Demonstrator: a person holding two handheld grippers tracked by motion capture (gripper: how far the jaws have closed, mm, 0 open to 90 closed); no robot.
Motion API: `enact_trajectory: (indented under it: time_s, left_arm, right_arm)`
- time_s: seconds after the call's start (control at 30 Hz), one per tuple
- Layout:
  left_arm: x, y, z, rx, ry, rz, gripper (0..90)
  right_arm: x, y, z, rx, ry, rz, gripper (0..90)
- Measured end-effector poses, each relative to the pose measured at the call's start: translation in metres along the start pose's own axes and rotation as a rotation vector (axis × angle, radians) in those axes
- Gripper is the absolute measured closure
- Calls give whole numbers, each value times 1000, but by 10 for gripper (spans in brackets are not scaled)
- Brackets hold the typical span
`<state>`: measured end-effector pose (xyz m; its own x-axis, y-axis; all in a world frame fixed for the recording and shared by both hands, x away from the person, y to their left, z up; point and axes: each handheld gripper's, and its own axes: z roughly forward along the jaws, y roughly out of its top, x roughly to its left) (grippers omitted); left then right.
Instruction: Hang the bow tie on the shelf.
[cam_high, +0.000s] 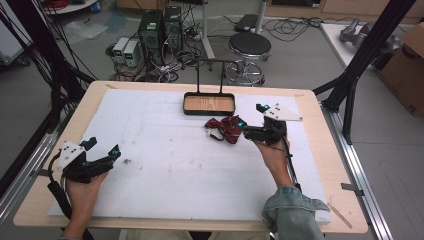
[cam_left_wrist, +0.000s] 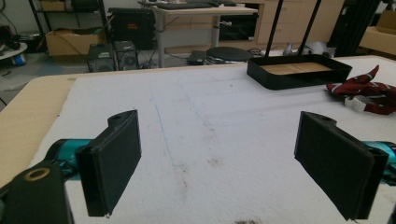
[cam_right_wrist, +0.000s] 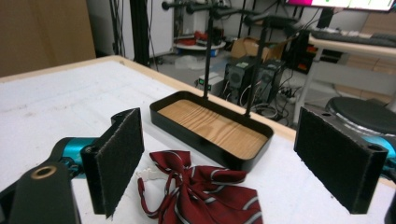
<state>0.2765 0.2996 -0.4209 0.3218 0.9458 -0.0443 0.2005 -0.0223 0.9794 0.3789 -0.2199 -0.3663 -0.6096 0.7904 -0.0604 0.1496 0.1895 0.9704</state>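
A dark red striped bow tie (cam_high: 224, 128) with a white clasp lies crumpled on the white mat, just in front of a black tray (cam_high: 209, 111) with a wooden floor. My right gripper (cam_high: 249, 121) hovers at the tie's right side, jaws open. In the right gripper view the bow tie (cam_right_wrist: 201, 193) lies low between the wide-apart pads (cam_right_wrist: 119, 156), untouched, with the tray (cam_right_wrist: 164, 106) behind it. My left gripper (cam_high: 104, 148) rests open near the mat's left edge; in its own view the pads (cam_left_wrist: 114, 163) hold nothing and the bow tie (cam_left_wrist: 366, 95) lies far right.
The tray carries a tall black two-post stand (cam_high: 210, 75) at its back. The white mat (cam_high: 165, 160) covers most of the wooden table (cam_high: 35, 195). A stool (cam_high: 249, 47) and computers (cam_high: 160, 27) stand on the floor beyond the table. Black frame posts (cam_high: 360, 60) rise at the right.
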Motion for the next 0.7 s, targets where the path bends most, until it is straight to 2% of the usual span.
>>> enact_trajectory:
  time_s: [0.1, 0.13, 0.23, 0.3, 0.37, 0.4, 0.53, 0.57, 0.7]
  left_arm:
    - [0, 0, -1, -2, 1, 0, 151]
    - [0, 0, -1, -2, 1, 0, 151]
    - [0, 0, -1, -2, 1, 0, 151]
    - [0, 0, 0, -4, 0, -2, 151]
    - [0, 0, 0, -4, 1, -2, 151]
    - [0, 0, 0, -3, -1, -3, 151]
    - [0, 0, 0, -2, -6, 1, 150]
    - [0, 0, 1, -2, -6, -2, 151]
    - [0, 0, 1, -4, -7, -7, 150]
  right_arm:
    - [2, -4, 14, 15, 17, -8, 169]
    - [3, -6, 19, 35, 23, -9, 174]
    - [3, -9, 28, 62, 35, 2, 200]
    - [3, -13, 41, 89, 52, 31, 204]
    - [3, -14, 45, 101, 55, 34, 204]
    - [3, -16, 53, 116, 50, 31, 207]
    - [4, -18, 63, 143, 58, 42, 231]
    - [5, -20, 68, 141, 62, 21, 253]
    - [5, -27, 75, 178, 71, 27, 283]
